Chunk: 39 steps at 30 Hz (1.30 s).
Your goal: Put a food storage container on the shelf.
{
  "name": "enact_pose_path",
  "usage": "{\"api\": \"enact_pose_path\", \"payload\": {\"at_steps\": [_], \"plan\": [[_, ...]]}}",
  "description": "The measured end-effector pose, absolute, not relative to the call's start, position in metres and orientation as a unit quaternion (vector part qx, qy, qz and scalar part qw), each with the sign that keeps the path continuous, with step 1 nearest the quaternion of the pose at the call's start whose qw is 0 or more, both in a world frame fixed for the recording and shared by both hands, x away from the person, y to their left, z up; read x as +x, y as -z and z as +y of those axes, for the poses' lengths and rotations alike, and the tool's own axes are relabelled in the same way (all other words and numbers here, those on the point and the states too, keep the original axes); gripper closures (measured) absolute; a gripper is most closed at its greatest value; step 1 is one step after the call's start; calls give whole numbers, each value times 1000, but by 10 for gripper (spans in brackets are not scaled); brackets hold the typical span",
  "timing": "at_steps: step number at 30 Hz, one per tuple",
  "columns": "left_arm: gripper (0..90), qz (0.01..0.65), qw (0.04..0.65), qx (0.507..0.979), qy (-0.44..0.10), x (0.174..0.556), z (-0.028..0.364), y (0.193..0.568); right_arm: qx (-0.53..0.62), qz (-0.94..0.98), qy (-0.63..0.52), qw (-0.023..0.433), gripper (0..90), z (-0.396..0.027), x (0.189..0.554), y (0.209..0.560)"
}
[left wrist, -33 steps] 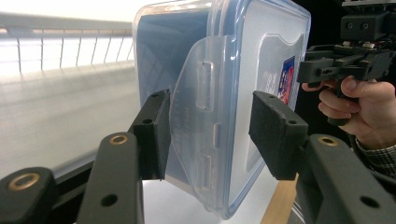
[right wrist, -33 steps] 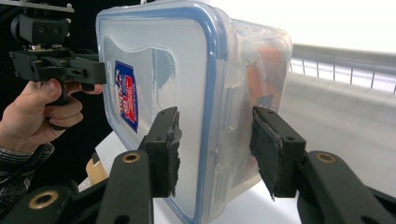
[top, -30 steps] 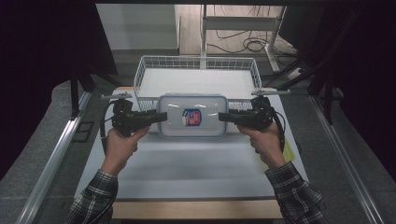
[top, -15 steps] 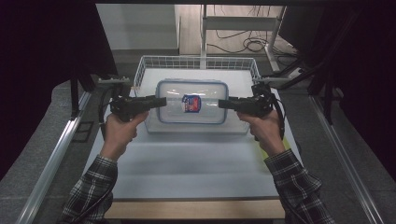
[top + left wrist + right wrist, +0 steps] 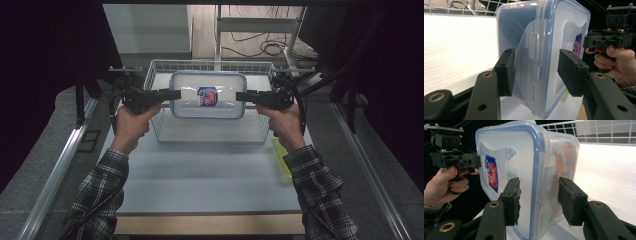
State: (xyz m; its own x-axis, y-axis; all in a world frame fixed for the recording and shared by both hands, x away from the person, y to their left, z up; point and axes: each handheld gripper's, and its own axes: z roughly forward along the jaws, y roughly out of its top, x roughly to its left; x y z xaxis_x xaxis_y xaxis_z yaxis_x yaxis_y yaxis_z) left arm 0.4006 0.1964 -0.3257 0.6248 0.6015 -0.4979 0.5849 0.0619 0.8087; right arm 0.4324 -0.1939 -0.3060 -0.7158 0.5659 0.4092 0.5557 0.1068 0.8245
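now over the basket: box lifted by both ends

now we hold the box (image 5: 208, 95) in the air over the wire basket (image 5: 210, 132), where a second ago it sat lower and nearer us on the table (image 5: 200, 175). we judge it is about to be lowered in.

from the left: our left gripper (image 5: 172, 94) clamps the box's left end, and its own view shows the jaws closed across the end's latch flap (image 5: 530, 65), one pad on the base, one on the lid. the box hangs level between our hands, its sticker (image 5: 207, 96) facing up. our right gripper (image 5: 243, 96) pinches the right end the same way.

the high view alone shows the basket under the box and a yellow-green thing (image 5: 281, 157) by our right sleeve; the gripper views show how the pads (image 5: 512, 201) straddle the blue-rimmed lid.
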Motion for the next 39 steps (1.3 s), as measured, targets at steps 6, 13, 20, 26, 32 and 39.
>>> {"api": "enact_pose_path", "payload": {"at_steps": [6,13,20,26,32,39], "plan": [[492,437,586,682,-4,414,196,323,386,740,-551,5,526,-193,444,302],[491,441,590,676,-1,429,194,324,393,736,-551,8,521,-194,459,299],[488,443,595,671,-6,437,191,326,403,730,-552,10,510,-195,469,299],[472,445,601,662,-33,437,190,328,403,730,-553,17,498,-193,471,300],[465,448,598,663,-52,435,187,327,402,731,-550,25,493,-193,470,300],[388,438,584,677,-94,432,178,329,405,734,-545,30,484,-190,469,300]]}}
